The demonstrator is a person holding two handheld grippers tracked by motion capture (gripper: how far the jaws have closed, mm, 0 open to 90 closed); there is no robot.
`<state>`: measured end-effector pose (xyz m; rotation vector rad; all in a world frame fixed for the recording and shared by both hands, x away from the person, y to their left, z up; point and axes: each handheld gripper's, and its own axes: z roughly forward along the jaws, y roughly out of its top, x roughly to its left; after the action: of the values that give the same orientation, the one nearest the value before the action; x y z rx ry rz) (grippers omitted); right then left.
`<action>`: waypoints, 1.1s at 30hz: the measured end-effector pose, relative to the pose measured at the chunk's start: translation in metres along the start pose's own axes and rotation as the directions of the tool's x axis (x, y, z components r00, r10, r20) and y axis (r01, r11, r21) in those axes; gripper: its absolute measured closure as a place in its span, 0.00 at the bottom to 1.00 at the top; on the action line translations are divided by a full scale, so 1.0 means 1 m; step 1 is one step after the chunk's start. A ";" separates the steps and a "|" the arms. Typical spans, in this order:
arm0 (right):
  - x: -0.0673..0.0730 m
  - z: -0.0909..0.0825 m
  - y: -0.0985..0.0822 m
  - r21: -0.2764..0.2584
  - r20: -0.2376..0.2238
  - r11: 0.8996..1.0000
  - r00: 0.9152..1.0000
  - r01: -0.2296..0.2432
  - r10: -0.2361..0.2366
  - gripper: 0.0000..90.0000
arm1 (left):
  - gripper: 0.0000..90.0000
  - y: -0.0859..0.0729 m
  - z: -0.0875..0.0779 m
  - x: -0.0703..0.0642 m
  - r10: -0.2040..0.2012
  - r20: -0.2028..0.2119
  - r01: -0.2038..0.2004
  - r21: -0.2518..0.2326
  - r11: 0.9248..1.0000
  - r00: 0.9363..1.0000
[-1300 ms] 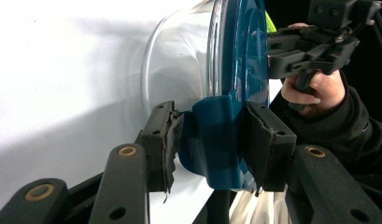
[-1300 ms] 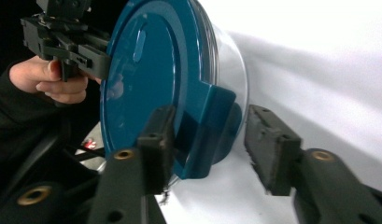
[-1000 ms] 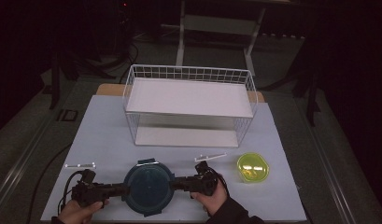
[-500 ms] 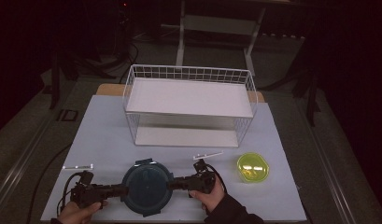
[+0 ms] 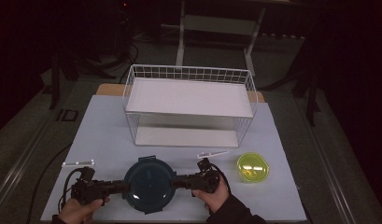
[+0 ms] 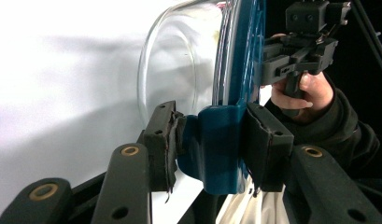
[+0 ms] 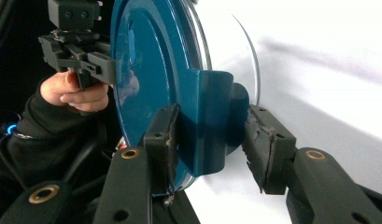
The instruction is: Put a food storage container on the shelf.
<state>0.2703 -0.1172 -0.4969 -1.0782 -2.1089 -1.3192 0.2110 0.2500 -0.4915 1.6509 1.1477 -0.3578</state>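
Left tongs (image 6: 212, 144) clamped on lid (image 5: 149, 183) clip; right tongs (image 7: 209, 144) straddle opposite clip, far pad apart. Bench (image 5: 104, 135) bare left.

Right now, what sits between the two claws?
The glass container with the blue lid, seen in the high view: left claw and right claw each straddle a lid latch.

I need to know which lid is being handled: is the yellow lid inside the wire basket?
No: the yellow lid lies on the table in front of the wire basket, near its right end.
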 end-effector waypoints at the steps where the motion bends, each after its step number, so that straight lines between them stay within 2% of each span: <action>1: 0.002 -0.003 0.002 -0.006 0.001 1.000 1.000 0.008 -0.008 0.62 | 0.64 0.004 -0.001 -0.003 0.004 0.001 -0.004 -0.004 1.000 1.000; 7: 0.015 -0.022 0.017 -0.043 0.009 0.998 0.999 0.041 -0.041 0.63 | 0.64 0.025 -0.001 -0.019 0.046 0.014 -0.045 -0.031 0.998 0.999; 11: 0.021 -0.035 0.027 -0.062 0.022 0.997 0.999 0.045 -0.044 0.62 | 0.64 0.040 0.001 -0.028 0.070 0.018 -0.070 -0.037 0.997 0.997; 21: 0.027 -0.064 0.047 -0.121 0.051 0.991 0.997 0.055 -0.049 0.62 | 0.63 0.076 0.011 -0.043 0.113 0.033 -0.111 -0.044 0.993 0.993; 33: 0.032 -0.097 0.086 -0.198 0.076 0.977 0.995 0.076 -0.062 0.62 | 0.63 0.134 0.018 -0.066 0.181 0.033 -0.178 -0.075 0.981 0.983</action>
<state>0.3147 -0.1696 -0.3824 -1.1550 -2.1153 -1.5776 0.2936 0.2015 -0.3749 1.6620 0.9629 -0.2304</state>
